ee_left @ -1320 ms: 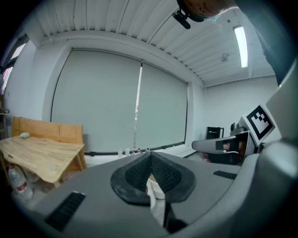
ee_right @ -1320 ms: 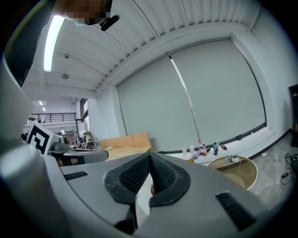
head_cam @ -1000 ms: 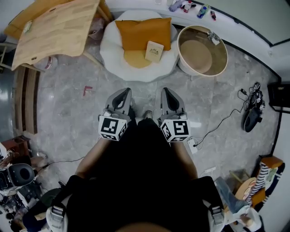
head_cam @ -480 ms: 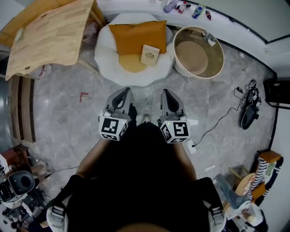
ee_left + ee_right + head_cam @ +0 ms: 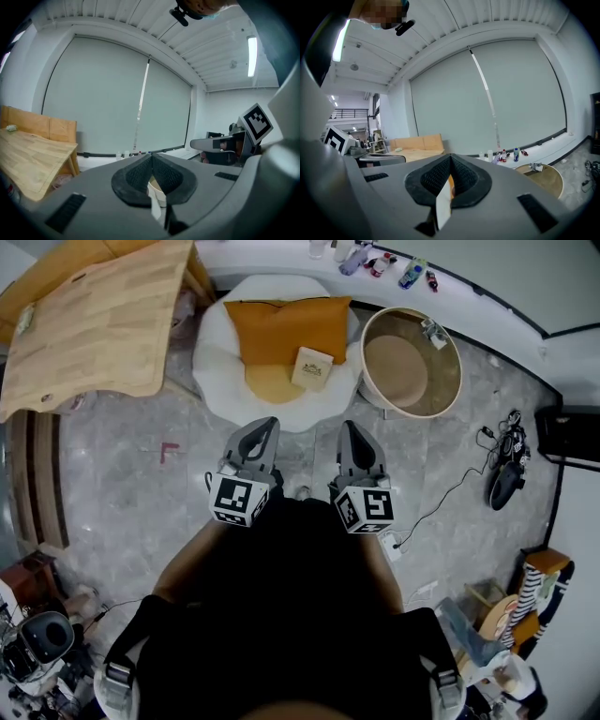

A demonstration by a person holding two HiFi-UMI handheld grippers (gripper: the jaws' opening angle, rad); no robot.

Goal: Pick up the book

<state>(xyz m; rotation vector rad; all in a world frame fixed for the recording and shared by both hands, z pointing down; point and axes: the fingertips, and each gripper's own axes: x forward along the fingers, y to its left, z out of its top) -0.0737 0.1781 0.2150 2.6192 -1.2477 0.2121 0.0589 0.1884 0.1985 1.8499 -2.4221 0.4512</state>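
The book, small and cream-coloured, lies on an orange cushion in a white round chair in the head view. Both grippers are held out side by side over the floor just short of the chair's front rim. My left gripper is shut with nothing in it; its ribbed pads meet at the tip in the left gripper view. My right gripper is shut and empty too, and its pads close together in the right gripper view. The book lies beyond and between the two grippers.
A tilted wooden table stands at the left of the chair. A round tan tub stands at its right. Bottles line the window ledge. Cables and a black device lie on the floor at the right.
Both grippers have moved forward toward the chair, still shut. The chair and the book now sit closer to the fingertips in the head view.
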